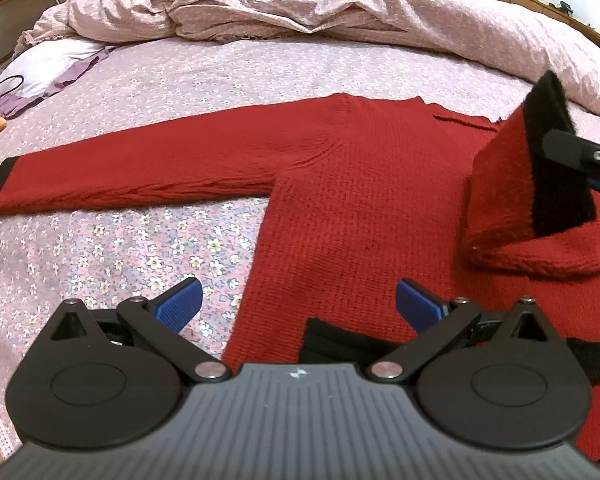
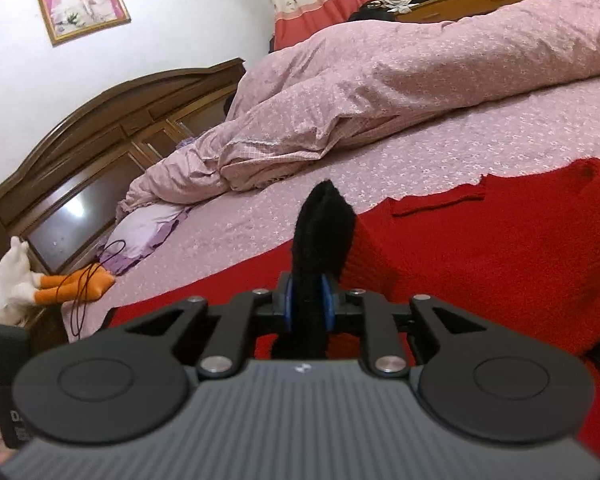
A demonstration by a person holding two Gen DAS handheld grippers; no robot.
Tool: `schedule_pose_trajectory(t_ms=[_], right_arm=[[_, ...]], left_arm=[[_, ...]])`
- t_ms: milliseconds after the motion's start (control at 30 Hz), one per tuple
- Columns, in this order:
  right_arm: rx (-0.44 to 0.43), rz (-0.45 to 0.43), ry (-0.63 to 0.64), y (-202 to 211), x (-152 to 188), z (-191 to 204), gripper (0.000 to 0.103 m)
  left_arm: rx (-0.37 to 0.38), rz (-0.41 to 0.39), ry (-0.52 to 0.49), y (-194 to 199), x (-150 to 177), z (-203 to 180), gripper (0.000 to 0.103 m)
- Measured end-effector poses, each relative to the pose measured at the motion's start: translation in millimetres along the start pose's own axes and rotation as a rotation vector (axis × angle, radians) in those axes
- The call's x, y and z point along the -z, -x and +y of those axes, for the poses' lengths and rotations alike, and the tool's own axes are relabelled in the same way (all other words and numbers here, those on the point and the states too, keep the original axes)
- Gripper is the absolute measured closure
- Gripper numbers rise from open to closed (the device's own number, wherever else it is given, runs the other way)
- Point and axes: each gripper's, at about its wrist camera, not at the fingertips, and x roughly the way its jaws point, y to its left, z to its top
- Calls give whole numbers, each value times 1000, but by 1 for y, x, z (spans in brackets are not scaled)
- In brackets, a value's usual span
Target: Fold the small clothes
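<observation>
A red knitted sweater (image 1: 359, 200) lies spread on a floral bedsheet (image 1: 140, 248), filling the centre and right of the left wrist view, as I work the two hand-held grippers from afar. Nearest the lens, at the bottom of that view, my left gripper (image 1: 299, 306) hangs with its blue pads spread wide and nothing between them, above the sweater's lower edge and its black hem band (image 1: 331, 340). At lower centre of the right wrist view, my right gripper (image 2: 308, 304) pinches the black cuff (image 2: 323, 232) of one sleeve, the pads pressed on the fabric, which stands up in a soft peak and drags red knit behind it. I judge the garment light, limp and fuzzy: it will sag and stretch under its own weight rather than hold a crease, so the firmer ribbed bands, cuff and hem, look the surest places to grip. Farther off, the other sleeve (image 1: 132, 176) stretches flat toward the left edge, its black cuff untouched. Beyond, across the top of both views, a rumpled pink quilt (image 1: 300, 4) is heaped along the bed.
</observation>
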Motion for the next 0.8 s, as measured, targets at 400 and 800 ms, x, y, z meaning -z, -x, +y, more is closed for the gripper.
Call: schedule_pose_trajectory(t_ms=[400, 800], right_arm=[[74, -27, -66, 14, 5, -26, 37], [245, -27, -124, 43, 18, -63, 37]], left_arm=[[16, -7, -29, 0, -2, -9, 0], [5, -72, -96, -21, -25, -23, 0]])
